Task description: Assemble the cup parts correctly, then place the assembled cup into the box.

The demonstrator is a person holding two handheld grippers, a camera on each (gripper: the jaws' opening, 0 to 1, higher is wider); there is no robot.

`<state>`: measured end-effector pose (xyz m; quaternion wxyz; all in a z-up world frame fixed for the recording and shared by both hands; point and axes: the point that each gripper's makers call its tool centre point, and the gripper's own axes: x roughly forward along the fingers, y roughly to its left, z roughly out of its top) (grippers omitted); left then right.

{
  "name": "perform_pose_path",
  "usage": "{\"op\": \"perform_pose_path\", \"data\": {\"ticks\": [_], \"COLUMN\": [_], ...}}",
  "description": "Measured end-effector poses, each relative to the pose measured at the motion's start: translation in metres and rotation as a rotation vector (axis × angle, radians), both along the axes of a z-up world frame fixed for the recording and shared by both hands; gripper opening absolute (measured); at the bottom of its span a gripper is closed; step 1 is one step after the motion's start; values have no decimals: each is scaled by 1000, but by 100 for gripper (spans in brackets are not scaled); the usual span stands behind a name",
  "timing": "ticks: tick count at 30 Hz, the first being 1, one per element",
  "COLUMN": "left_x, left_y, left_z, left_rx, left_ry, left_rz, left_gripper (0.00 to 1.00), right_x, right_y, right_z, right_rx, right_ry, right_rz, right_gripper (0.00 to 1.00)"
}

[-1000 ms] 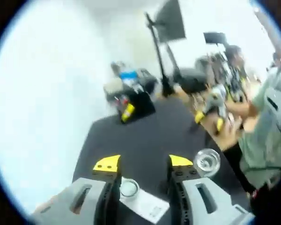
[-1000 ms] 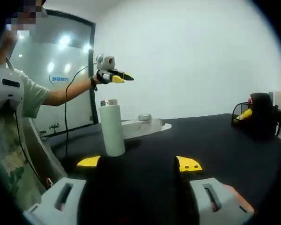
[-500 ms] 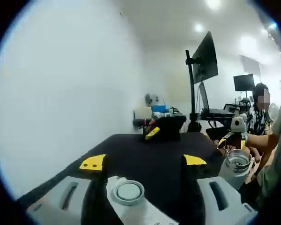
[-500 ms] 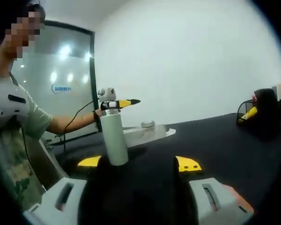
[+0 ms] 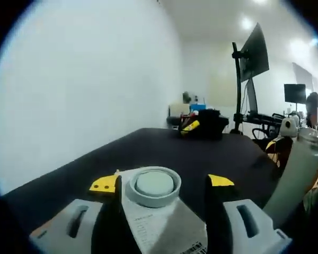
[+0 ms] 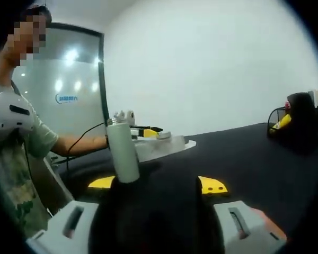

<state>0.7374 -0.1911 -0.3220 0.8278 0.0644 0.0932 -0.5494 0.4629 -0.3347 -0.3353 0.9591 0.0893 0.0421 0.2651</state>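
Clearly the left gripper [image 5: 161, 182] has its jaws spread wide, with the round pale lid [image 5: 154, 185] sitting between the yellow tips on a white box [image 5: 164, 230] (a printed label shows on its top); contact with the lid is hard to judge. Off to its right the white cup body [image 5: 297, 177] stands on the black table [image 5: 164, 151]. Spread wide too, the right gripper [image 6: 158, 184] holds nothing, the cup body ahead of it.

White walls enclose a black table [image 5: 164, 151], with a monitor [image 5: 254, 53] on a stand and a frosted glass panel [image 6: 69, 100].
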Motion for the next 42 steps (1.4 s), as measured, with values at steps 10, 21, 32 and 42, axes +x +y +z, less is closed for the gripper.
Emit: {"op": "perform_pose_path", "data": {"ticks": [10, 21, 32, 42], "left_x": [10, 13, 17, -20], "left_y": [-4, -12, -13, 9], "left_z": [-2, -8, -1, 95], "left_rx": [1, -18, -61, -152], "left_ry": [0, -23, -22, -213], "left_rz": [11, 19, 28, -2], "left_gripper": [54, 42, 41, 41], "right_x": [0, -1, 1, -2], "right_y": [-2, -3, -3, 18], "right_z": [-2, -7, -8, 29], "right_rx": [6, 12, 17, 170], "right_ry": [2, 10, 14, 118], "right_rz": [-4, -6, -7, 202], "right_gripper": [56, 55, 55, 55]}}
